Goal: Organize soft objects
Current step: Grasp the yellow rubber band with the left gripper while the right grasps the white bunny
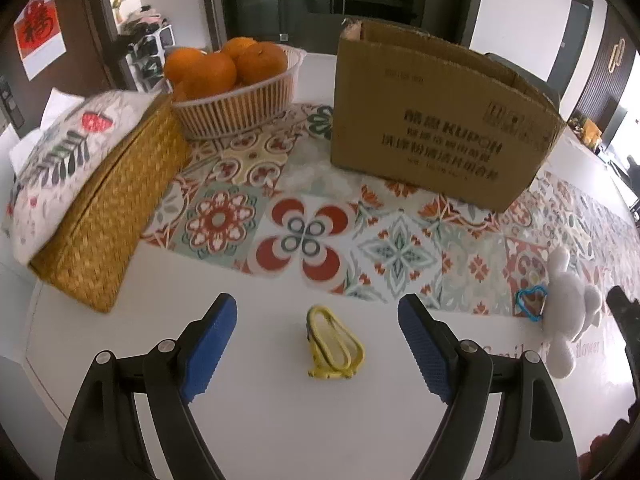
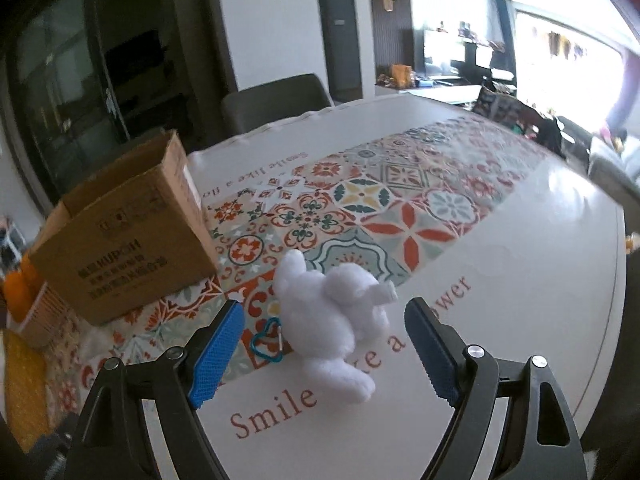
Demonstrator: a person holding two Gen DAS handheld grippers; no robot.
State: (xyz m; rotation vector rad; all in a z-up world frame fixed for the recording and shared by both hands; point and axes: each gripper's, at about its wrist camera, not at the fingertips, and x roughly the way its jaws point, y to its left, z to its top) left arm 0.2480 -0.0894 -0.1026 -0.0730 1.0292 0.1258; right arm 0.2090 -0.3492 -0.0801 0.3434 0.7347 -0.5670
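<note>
A small yellow soft object (image 1: 334, 344) lies on the white table between the fingers of my open left gripper (image 1: 318, 344); nothing touches it. A white plush toy (image 2: 336, 320) with a blue heart-shaped clip (image 2: 269, 340) lies on the table just ahead of my open right gripper (image 2: 324, 344), between its blue pads (image 2: 218, 354). The plush also shows at the right edge of the left wrist view (image 1: 568, 312). An open cardboard box (image 1: 436, 120) stands behind on the patterned runner; it also shows in the right wrist view (image 2: 128, 232).
A woven yellow basket (image 1: 112, 216) holding a floral cushion (image 1: 60, 168) stands at the left. A white bowl (image 1: 240, 108) of oranges (image 1: 224, 64) stands behind it. A grey chair (image 2: 276, 100) stands at the table's far edge.
</note>
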